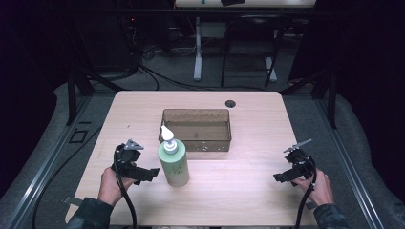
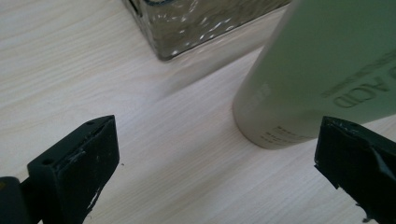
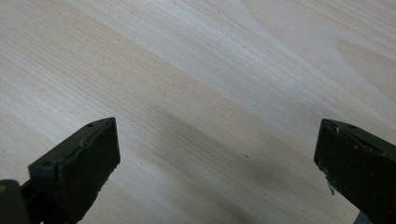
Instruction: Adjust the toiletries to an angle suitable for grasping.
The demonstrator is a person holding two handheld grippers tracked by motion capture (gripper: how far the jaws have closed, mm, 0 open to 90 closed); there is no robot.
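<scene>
A pale green pump bottle (image 1: 173, 163) with a white nozzle stands upright near the table's front centre. My left gripper (image 1: 149, 173) rests on the table just left of it, jaws wide open and pointing at the bottle's base. In the left gripper view the bottle (image 2: 322, 70) rises ahead and to the right, just beyond the right jaw, with nothing between the jaws. My left gripper (image 2: 217, 158) holds nothing. At the front right, my right gripper (image 1: 282, 176) is open over bare wood (image 3: 210, 107), and the gap between its jaws is free (image 3: 217, 158).
A clear rectangular bin (image 1: 197, 129) sits behind the bottle at the table's middle; its corner (image 2: 187, 28) is close ahead in the left gripper view. A round cable hole (image 1: 230, 103) lies near the far edge. Dark floor, cables and table legs surround the table.
</scene>
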